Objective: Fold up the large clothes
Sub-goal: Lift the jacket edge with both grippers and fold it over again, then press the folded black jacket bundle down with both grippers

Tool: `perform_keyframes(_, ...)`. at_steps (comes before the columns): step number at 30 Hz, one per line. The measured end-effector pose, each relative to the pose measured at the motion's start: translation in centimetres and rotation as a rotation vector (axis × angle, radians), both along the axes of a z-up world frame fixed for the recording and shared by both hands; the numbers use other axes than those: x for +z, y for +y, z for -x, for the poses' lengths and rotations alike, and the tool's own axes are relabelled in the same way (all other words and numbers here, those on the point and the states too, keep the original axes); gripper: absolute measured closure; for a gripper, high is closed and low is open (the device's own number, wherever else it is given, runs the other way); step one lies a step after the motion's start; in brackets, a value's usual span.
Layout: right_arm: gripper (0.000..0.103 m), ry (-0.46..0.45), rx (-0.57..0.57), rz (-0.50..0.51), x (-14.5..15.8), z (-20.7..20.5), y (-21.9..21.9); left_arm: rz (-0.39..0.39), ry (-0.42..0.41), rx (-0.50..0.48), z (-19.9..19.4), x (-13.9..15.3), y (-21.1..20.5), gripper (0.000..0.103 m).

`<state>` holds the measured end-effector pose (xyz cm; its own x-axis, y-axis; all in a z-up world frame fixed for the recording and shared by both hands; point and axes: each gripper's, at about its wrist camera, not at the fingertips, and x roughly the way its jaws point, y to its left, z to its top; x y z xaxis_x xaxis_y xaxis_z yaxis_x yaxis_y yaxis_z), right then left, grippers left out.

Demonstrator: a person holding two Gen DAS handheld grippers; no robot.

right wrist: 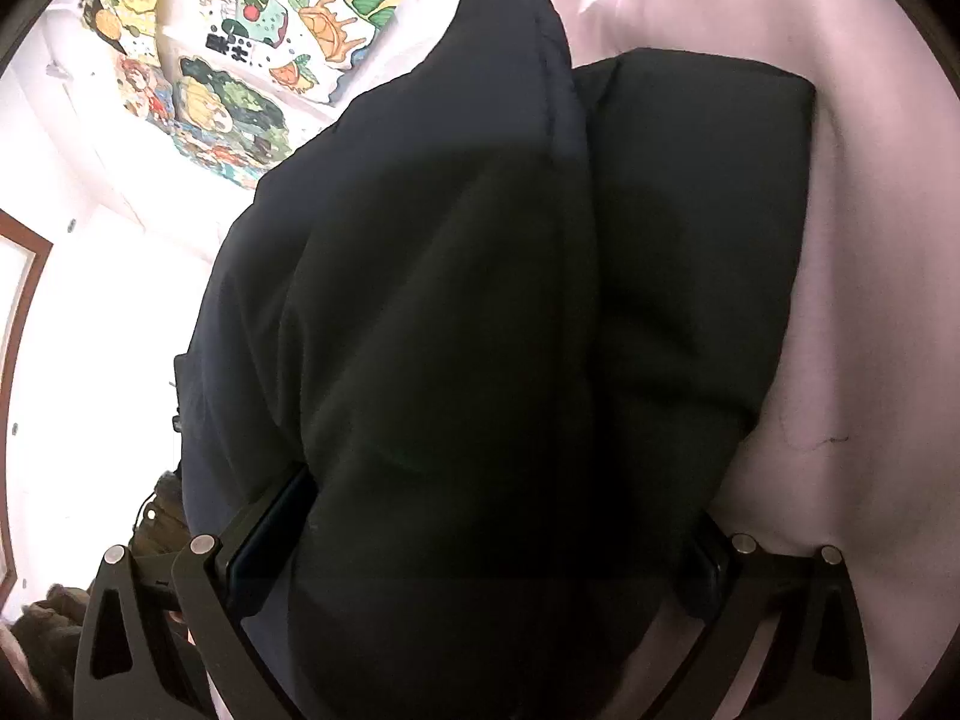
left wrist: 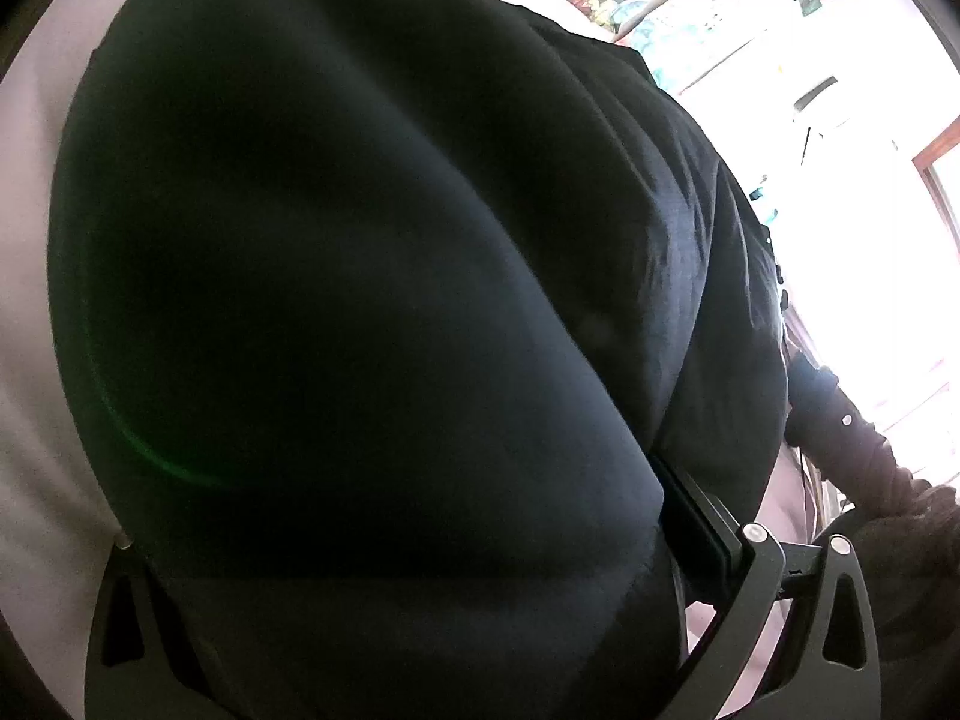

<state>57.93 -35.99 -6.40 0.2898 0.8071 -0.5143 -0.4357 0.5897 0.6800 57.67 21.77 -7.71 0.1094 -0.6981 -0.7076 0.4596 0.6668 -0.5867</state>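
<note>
Dark garment [right wrist: 480,312], bulky, folded, on pale sheet [right wrist: 870,300]

A pale pink sheet [right wrist: 870,300] covers the surface at the right of the right wrist view; colourful cartoon fruit posters [right wrist: 288,18] hang on a white wall, with a brown wooden frame [right wrist: 24,300] at the left edge

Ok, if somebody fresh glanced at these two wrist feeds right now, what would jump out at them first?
A bulky dark garment fills most of both views, bunched between the fingers of the left gripper and the right gripper, so both appear shut on it. Under it lies a pale pink sheet. Bright cartoon fruit posters on the wall, upper left in the right wrist view, catch the eye next.
</note>
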Motion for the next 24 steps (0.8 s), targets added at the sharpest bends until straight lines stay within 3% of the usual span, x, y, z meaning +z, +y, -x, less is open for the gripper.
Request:
perform_keyframes(13,0.000,-0.047,-0.028,-0.002,-0.2,0.6,0.2,-0.067,-0.032,0.020,0.4,0.8,0.6,0.002)
perform_keyframes(20,0.000,-0.041,-0.052,0.050,0.5,0.7,1.2,-0.104,-0.052,0.114,1.3,1.8,2.1,0.017)
perform_keyframes(24,0.001,-0.046,-0.061,0.080,0.7,0.8,1.8,-0.190,-0.068,0.186,2.1,2.6,1.7,0.024)
